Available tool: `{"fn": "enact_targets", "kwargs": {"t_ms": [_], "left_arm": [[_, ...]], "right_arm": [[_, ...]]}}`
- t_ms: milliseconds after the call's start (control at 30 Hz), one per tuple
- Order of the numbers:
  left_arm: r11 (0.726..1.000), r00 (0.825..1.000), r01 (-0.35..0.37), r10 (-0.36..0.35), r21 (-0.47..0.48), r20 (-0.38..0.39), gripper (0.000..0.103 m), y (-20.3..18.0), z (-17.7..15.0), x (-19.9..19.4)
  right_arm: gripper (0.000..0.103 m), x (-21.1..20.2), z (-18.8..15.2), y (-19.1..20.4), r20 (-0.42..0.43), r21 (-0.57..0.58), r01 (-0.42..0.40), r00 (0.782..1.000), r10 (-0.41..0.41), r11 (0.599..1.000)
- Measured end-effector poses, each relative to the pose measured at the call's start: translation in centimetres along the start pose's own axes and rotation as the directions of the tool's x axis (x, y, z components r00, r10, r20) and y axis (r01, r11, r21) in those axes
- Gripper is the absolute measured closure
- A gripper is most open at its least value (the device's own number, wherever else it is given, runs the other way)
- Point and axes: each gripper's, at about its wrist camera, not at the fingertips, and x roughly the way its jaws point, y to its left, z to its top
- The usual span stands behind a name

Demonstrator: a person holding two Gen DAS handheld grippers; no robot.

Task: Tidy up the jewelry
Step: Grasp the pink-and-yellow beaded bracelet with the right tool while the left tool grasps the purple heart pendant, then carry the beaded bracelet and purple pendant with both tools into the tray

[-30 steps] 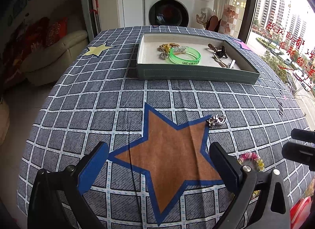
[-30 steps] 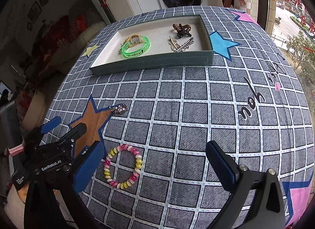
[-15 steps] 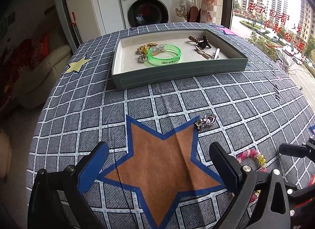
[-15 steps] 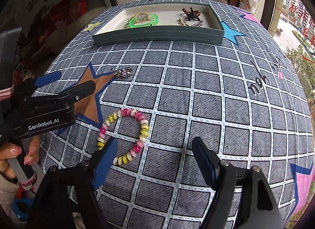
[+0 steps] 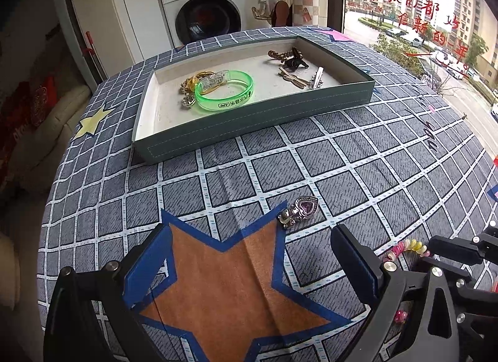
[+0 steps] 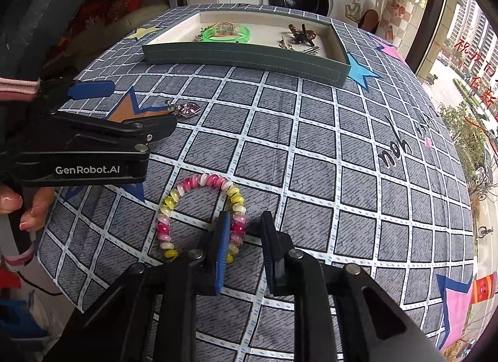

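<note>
The right hand-held gripper (image 6: pixel 244 231) is down on the bench (image 6: pixel 358 181), its jaws closing with the right-hand side of the beaded bracelet (image 6: pixel 199 209) between them. The blue-padded finger stands inside the loop and the black finger outside it. The gap is narrow; the blue pad looks to be against the pink and yellow beads, though from this angle it is hard to say whether the outer finger touches them too. The bracelet lies flat on the grey checked cloth, near the front edge.

The left hand-held gripper (image 5: pixel 252 265) hangs wide open over the brown star patch (image 5: pixel 230 284), with nothing between its fingers. Just beyond its right finger, at the tip of one star point, lies the purple heart pendant (image 5: pixel 300 211), untouched. In the right wrist view a person's fingers (image 6: pixel 18 206) curl around the left gripper's handle at the left edge.

Toward the far side of the bench sits the green tray (image 5: pixel 249 125). Inside it, a bright green bangle (image 5: pixel 225 94) lies toward the left, touching a gold chain (image 5: pixel 190 86), and dark hair clips (image 5: pixel 292 59) with a silver clip (image 5: pixel 317 77) lie toward the right. A washing machine (image 5: pixel 205 10) stands behind the bench.
</note>
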Motion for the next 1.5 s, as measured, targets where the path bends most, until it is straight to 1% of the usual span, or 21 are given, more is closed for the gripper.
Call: {"fn": "enact_targets", "kwargs": {"t_ms": [67, 133, 200, 267, 333, 367, 400, 433, 533, 600, 667, 767, 1133, 1333, 1433, 1500], "left_arm": [[1.000, 1.000, 0.010, -0.010, 0.014, -0.002, 0.000, -0.4, 0.5, 0.3], [1.000, 1.000, 0.013, -0.013, 0.028, -0.005, 0.000, -0.9, 0.8, 0.7], [0.999, 1.000, 0.006, -0.005, 0.044, -0.021, 0.006, -1.3, 1.1, 1.2], [0.999, 0.999, 0.003, -0.001, 0.054, -0.033, 0.007, -1.5, 1.0, 1.7], [0.999, 0.999, 0.012, -0.011, 0.046, -0.030, 0.007, -1.5, 1.1, 1.9], [0.999, 0.999, 0.021, -0.020, 0.042, -0.032, 0.009, -1.4, 1.2, 1.9], [0.999, 0.999, 0.037, -0.035, 0.039, -0.035, 0.015, -1.4, 1.2, 1.9], [0.998, 0.998, 0.056, -0.054, 0.039, -0.038, 0.018, -1.4, 1.2, 1.9], [0.994, 0.994, 0.100, -0.098, 0.046, -0.039, 0.035, -1.8, 1.1, 1.6], [0.989, 0.990, 0.137, -0.135, 0.049, -0.043, 0.053, -2.1, 1.1, 1.5], [0.987, 0.988, 0.150, -0.147, 0.061, -0.043, 0.061, -2.5, 1.0, 1.2], [0.988, 0.989, 0.142, -0.140, 0.063, -0.039, 0.062, -2.8, 0.7, 1.0], [0.991, 0.993, 0.122, -0.122, -0.062, 0.001, 0.062, -1.3, -1.0, -0.9], [0.991, 0.993, 0.113, -0.111, -0.073, 0.028, 0.062, -1.3, -1.3, -2.0], [0.990, 0.993, 0.117, -0.114, -0.078, 0.038, 0.062, -1.5, -1.4, -2.3], [0.990, 0.992, 0.118, -0.114, -0.080, 0.047, 0.062, -1.5, -1.3, -2.6]], "right_arm": [[0.086, 0.0, -0.1, -0.6, 0.000, 0.011, -0.003, 1.000, 0.003, 1.000], [0.087, 0.0, -0.1, -0.8, 0.001, 0.014, -0.007, 1.000, 0.007, 1.000], [0.087, 0.1, -0.1, -0.8, 0.004, 0.010, -0.008, 1.000, 0.008, 1.000], [0.087, 0.1, -0.1, -0.8, 0.005, 0.013, -0.011, 1.000, 0.010, 1.000], [0.087, 0.1, -0.1, -0.9, 0.007, 0.020, -0.018, 1.000, 0.017, 1.000], [0.087, 0.1, -0.2, -0.9, 0.008, 0.021, -0.020, 1.000, 0.020, 1.000], [0.087, 0.0, -0.2, -1.0, 0.009, 0.022, -0.022, 1.000, 0.022, 1.000], [0.087, 0.0, -0.2, -1.0, 0.009, 0.024, -0.022, 1.000, 0.022, 0.999], [0.087, 0.0, -0.2, -1.0, 0.012, 0.028, -0.022, 1.000, 0.021, 0.999], [0.087, 0.0, -0.2, -0.9, 0.013, 0.027, -0.021, 1.000, 0.021, 0.999], [0.087, 0.0, -0.2, -0.9, 0.011, 0.027, -0.021, 1.000, 0.021, 0.999], [0.086, 0.0, -0.2, -0.9, 0.009, 0.027, -0.020, 1.000, 0.020, 0.999], [0.082, 0.0, -0.1, -0.7, -0.001, 0.012, -0.013, 1.000, 0.013, 1.000], [0.082, 0.1, 0.1, -0.6, -0.008, 0.009, -0.009, 1.000, 0.009, 1.000], [0.083, 0.1, 0.1, -0.6, -0.009, 0.009, -0.010, 1.000, 0.011, 1.000], [0.087, 0.1, 0.1, -0.7, -0.008, 0.014, -0.014, 1.000, 0.014, 1.000]]}}
